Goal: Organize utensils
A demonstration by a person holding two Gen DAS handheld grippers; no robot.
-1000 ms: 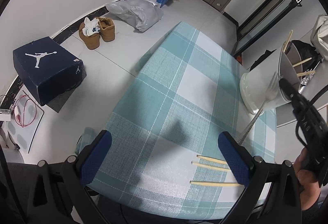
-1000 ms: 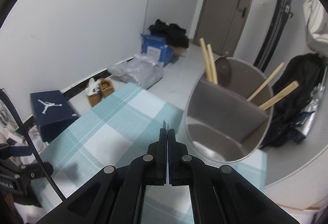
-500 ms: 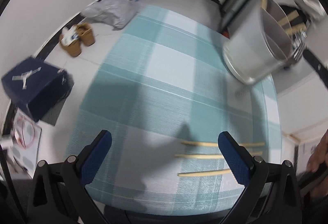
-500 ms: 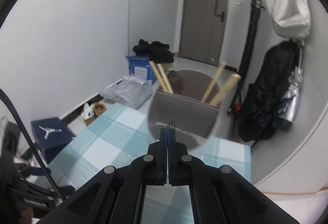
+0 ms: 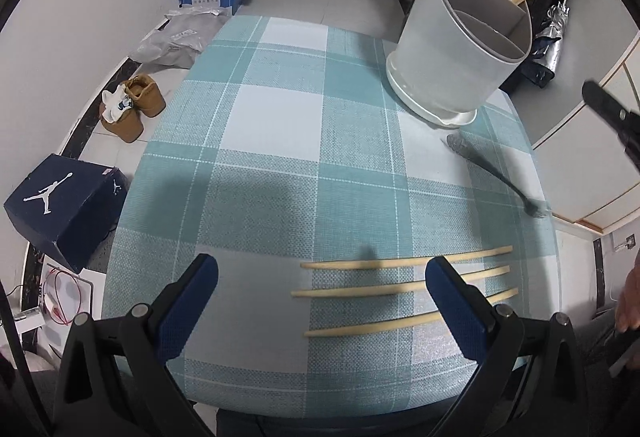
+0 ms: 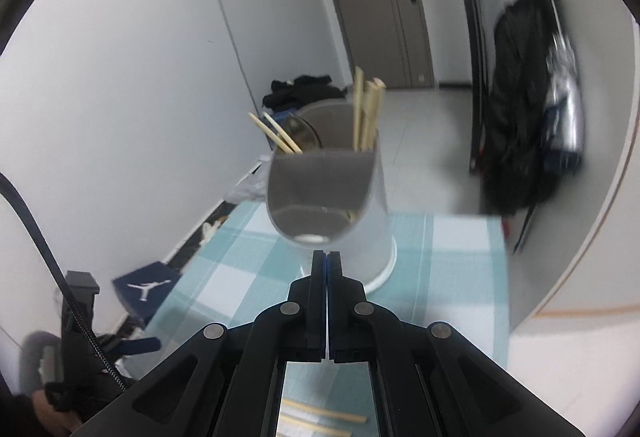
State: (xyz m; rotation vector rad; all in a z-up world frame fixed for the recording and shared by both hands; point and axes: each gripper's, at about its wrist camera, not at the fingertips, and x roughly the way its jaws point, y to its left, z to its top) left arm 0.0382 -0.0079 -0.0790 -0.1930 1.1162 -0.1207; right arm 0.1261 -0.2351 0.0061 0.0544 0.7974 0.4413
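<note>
Sorting utensils on the checked cloth.
My left gripper (image 5: 320, 301) is hanging spread above three pale wooden chopsticks (image 5: 404, 289); my right gripper (image 6: 326, 257) is pressing together, empty, before the grey divided plastic holder (image 6: 332, 197).

A blurred grey utensil (image 5: 494, 171) at three o'clock on the table (image 5: 280, 141) could be fork or spoon; its ends smear. The utensil holder (image 5: 460, 53) hides the lower lengths of its chopsticks (image 6: 366, 113), and the rim crops one stick at twelve o'clock. The coats (image 6: 524, 109) at two o'clock are motion-blurred.
</note>
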